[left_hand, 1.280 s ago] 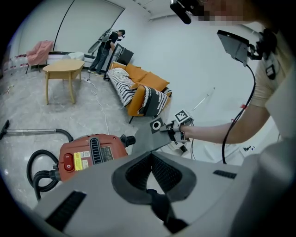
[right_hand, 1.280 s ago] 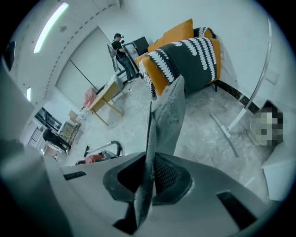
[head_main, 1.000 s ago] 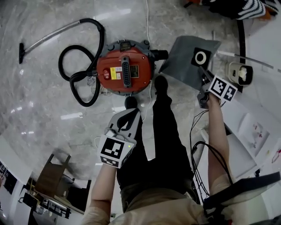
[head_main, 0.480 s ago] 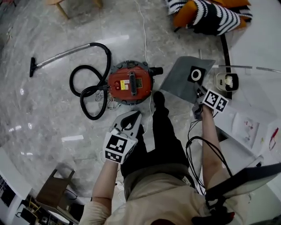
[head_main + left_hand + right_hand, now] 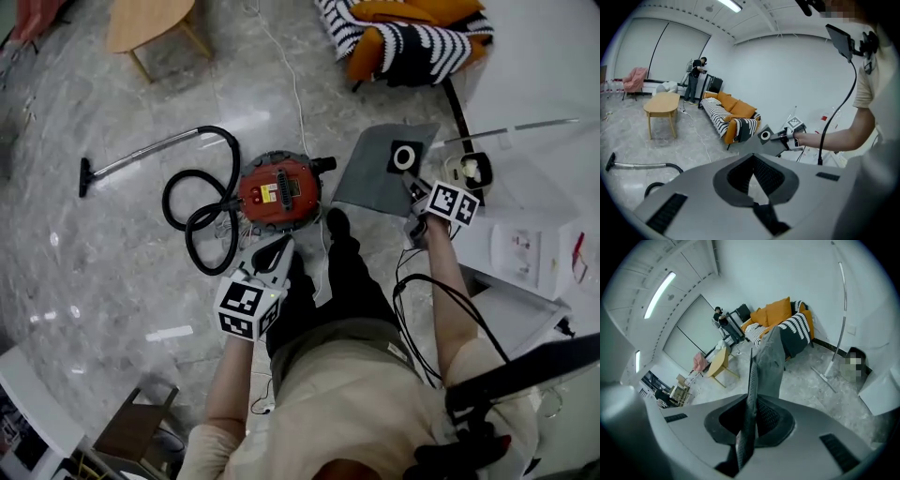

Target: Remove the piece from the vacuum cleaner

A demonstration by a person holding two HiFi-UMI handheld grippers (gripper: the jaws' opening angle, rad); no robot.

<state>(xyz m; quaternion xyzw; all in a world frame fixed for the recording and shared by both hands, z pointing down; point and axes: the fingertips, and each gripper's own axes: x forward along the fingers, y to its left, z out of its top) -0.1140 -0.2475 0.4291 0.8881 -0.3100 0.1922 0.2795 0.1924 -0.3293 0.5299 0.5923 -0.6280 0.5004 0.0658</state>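
So closest in, the left gripper (image 5: 275, 251) hangs over the person's dark trouser leg. Its fingers are closed tip to tip with nothing in them; the left gripper view shows the two pads meeting at a point.

Over on the other side, the right gripper (image 5: 413, 192) has its fingers clamped on the edge of the grey bag piece (image 5: 375, 173). In the right gripper view the thin fabric edge (image 5: 751, 380) runs straight up between the pads. The bag is flat and grey, with a black square collar (image 5: 405, 157) and a white ring in it. It's held up off the floor, just right of the red vacuum cleaner (image 5: 279, 190) and apart from it.

The vacuum sits on the marble floor (image 5: 112, 262) just past the person's foot. Its black hose (image 5: 192, 211) is looped to the left, and the metal wand (image 5: 141, 155) lies further out.

Way in the back there's a striped and orange sofa (image 5: 412, 37) and a little wooden table (image 5: 148, 23).
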